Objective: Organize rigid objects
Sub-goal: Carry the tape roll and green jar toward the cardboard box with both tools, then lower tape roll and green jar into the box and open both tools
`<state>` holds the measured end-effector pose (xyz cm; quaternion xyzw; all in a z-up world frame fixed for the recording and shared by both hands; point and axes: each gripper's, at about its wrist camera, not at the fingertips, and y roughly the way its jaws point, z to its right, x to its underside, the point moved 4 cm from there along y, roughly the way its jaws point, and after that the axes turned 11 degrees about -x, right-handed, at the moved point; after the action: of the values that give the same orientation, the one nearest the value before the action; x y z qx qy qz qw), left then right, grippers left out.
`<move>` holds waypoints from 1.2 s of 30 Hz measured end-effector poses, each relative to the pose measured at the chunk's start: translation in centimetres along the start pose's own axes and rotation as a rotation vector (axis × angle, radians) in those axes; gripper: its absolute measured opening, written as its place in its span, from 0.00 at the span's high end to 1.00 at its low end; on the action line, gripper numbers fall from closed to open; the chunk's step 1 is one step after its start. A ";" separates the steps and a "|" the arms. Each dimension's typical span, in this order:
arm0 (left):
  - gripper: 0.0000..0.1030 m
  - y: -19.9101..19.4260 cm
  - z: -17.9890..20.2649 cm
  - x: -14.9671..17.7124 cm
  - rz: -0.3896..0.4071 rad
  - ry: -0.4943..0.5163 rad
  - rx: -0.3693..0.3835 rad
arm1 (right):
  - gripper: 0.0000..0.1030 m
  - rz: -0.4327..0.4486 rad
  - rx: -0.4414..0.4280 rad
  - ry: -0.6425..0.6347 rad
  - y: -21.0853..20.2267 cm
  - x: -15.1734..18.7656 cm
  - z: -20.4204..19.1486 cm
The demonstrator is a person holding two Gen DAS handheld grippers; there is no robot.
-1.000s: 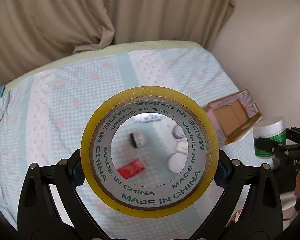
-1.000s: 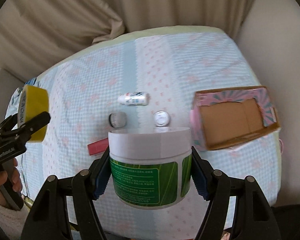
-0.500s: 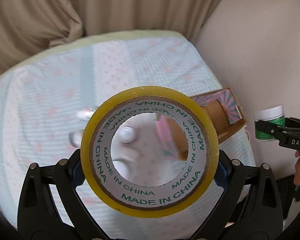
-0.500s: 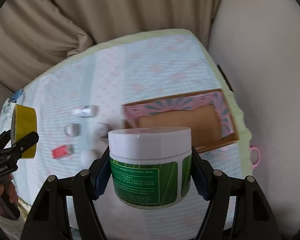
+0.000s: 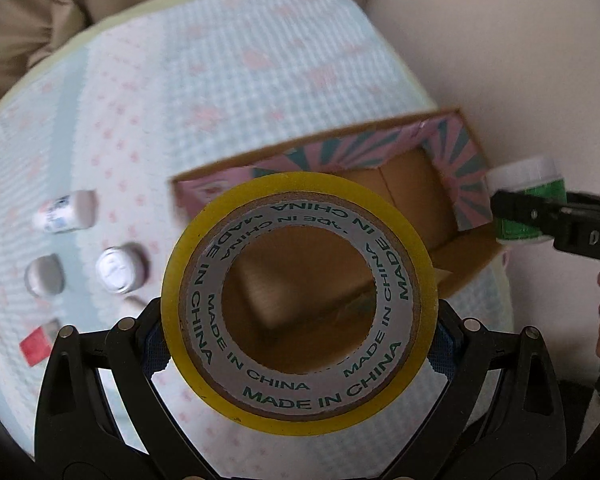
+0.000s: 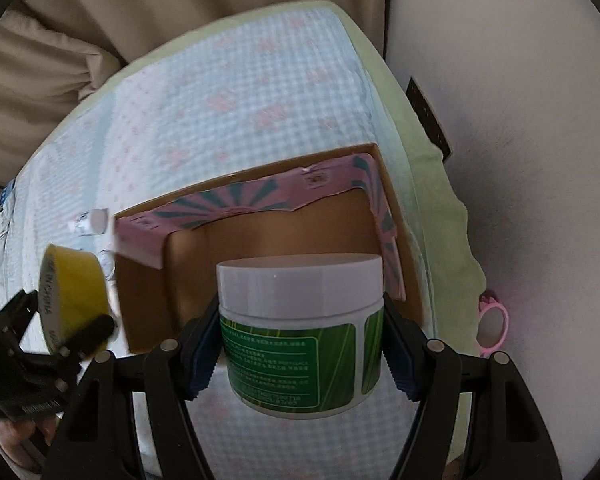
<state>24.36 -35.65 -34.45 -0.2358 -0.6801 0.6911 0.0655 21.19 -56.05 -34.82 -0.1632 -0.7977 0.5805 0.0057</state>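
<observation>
A checked bed (image 6: 260, 92) carries an open cardboard box (image 6: 284, 236) at its right side. Over the box's near edge, the right claw (image 6: 300, 344) pinches a white-lidded green jar (image 6: 300, 320). Left of it, the left claw (image 5: 298, 344) pinches a yellow tape roll (image 5: 298, 236).

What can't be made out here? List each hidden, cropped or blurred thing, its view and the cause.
- Box floor, left wrist view: mostly covered by the tape roll in the left tongs.
- Box floor's near part, right wrist view: behind the jar in the right tongs.
- Small bottle label: motion-blurred.
- Red item: blurred, part-hidden by a tong finger.
</observation>
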 end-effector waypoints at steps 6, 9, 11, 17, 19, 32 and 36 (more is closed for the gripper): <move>0.06 6.8 2.9 -1.0 -0.110 0.037 -0.043 | 0.35 -0.064 -0.022 0.030 4.7 -1.9 2.4; 0.06 8.4 3.4 -1.2 -0.134 0.060 -0.059 | 0.35 -0.090 -0.036 0.036 6.8 -2.2 3.0; 0.06 8.8 3.5 -1.3 -0.138 0.074 -0.078 | 0.35 -0.099 -0.044 0.042 7.5 -2.1 3.3; 0.05 8.5 3.7 -1.7 -0.131 0.067 -0.094 | 0.35 -0.107 -0.062 0.057 8.9 -2.2 3.3; 0.00 7.9 3.6 -1.7 -0.103 0.070 -0.107 | 0.06 -0.075 -0.058 0.051 8.8 -2.5 3.0; 0.00 3.3 0.1 -0.2 -0.085 0.021 -0.086 | 0.00 0.008 -0.068 0.052 5.7 -1.2 3.3; 0.00 1.6 -0.6 0.2 -0.057 0.020 -0.086 | 0.00 0.022 -0.063 0.057 4.6 -1.3 2.4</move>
<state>24.74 -35.14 -36.00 -0.2259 -0.7150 0.6565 0.0819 23.14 -57.34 -39.62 -0.1885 -0.8134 0.5500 0.0170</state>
